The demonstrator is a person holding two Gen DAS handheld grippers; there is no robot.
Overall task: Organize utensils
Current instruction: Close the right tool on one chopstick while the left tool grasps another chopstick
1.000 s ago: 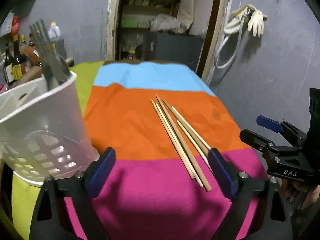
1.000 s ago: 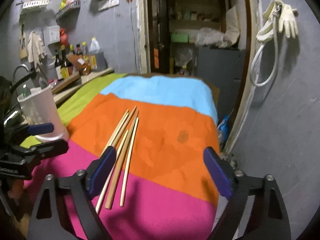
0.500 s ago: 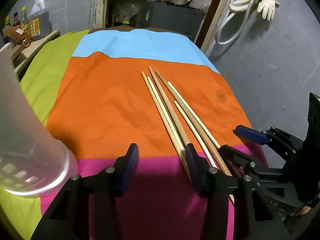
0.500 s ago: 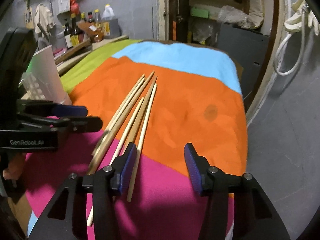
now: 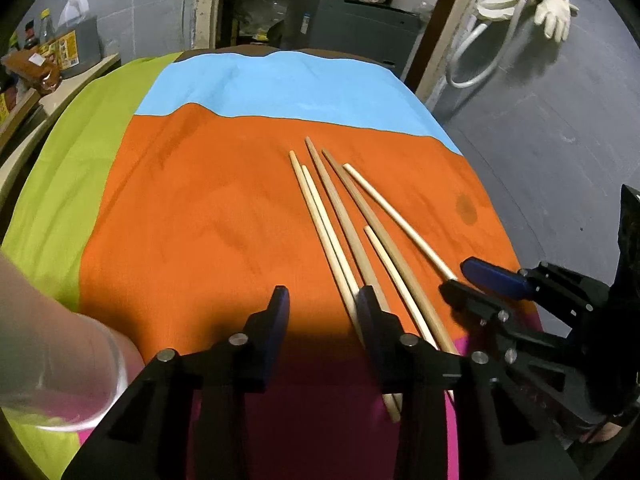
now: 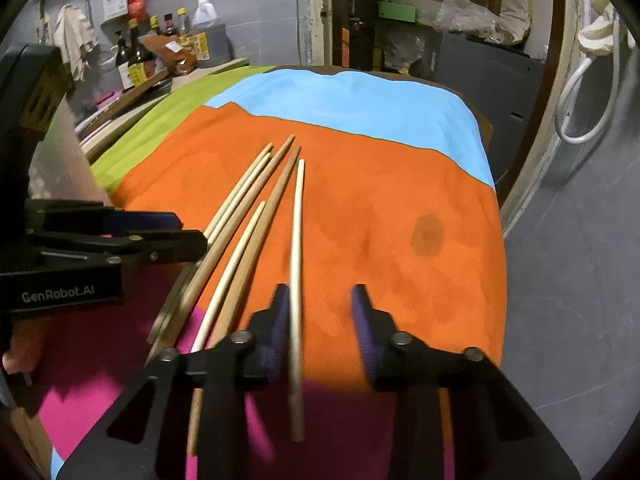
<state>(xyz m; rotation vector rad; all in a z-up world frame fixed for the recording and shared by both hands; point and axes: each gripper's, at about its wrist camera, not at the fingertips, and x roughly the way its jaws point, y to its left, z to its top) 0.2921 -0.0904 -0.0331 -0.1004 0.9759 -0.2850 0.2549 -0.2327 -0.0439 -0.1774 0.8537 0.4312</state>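
Several wooden chopsticks lie side by side on the striped cloth, also in the right wrist view. My left gripper is open, low over the cloth; its right finger lies over the near ends of the left chopsticks. My right gripper is open, and the rightmost pale chopstick runs between its fingers, close to the left finger. Each gripper shows in the other's view, the right one and the left one.
A translucent white utensil holder stands at the near left on the green stripe. Bottles crowd a counter at the far left. The table drops off at the right edge beside a grey wall with a hose and gloves.
Both grippers have moved forward and down to the chopsticks' near ends, and their jaws have narrowed. The right gripper now straddles the rightmost chopstick.
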